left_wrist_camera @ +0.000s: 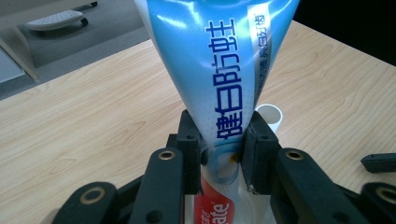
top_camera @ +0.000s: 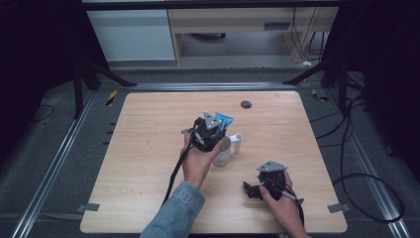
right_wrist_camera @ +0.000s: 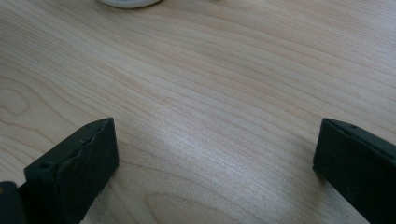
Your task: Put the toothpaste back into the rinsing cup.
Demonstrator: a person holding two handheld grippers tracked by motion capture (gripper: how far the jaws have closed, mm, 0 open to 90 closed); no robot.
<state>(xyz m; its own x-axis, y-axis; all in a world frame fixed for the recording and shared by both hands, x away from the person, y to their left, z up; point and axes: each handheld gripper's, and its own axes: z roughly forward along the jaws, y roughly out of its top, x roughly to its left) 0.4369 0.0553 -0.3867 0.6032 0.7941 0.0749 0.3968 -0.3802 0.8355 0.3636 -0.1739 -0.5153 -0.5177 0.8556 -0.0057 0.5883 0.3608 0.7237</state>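
One big wooden table (top_camera: 148, 148) carries everything; person's forearms come in from the near edge. L gripper (top_camera: 210, 130) sits mid-table, jaws clamped on a blue toothpaste tube (left_wrist_camera: 219, 70), which stands nearly upright, wide crimped end up, lower printed end down between the pads. In the high view the tube's blue top (top_camera: 224, 119) pokes out just beyond the gripper, right over a white cup (top_camera: 223, 151). A small white cylinder (top_camera: 237, 143) lies just beside the cup, w/ its open end also in the left gripper view (left_wrist_camera: 271, 115). R gripper (top_camera: 258, 189) rests near the front edge, well apart from the cup, jaws wide apart, nothing between them, bare wood below.

Risks, as I judge them: the grip is low on a soft, slick tube, so it could pivot or slide thru the pads if tilted. Lowering off-centre could knock the cup, since nothing steadies it w/ the R gripper idle. Squeezing harder may dent the tube.
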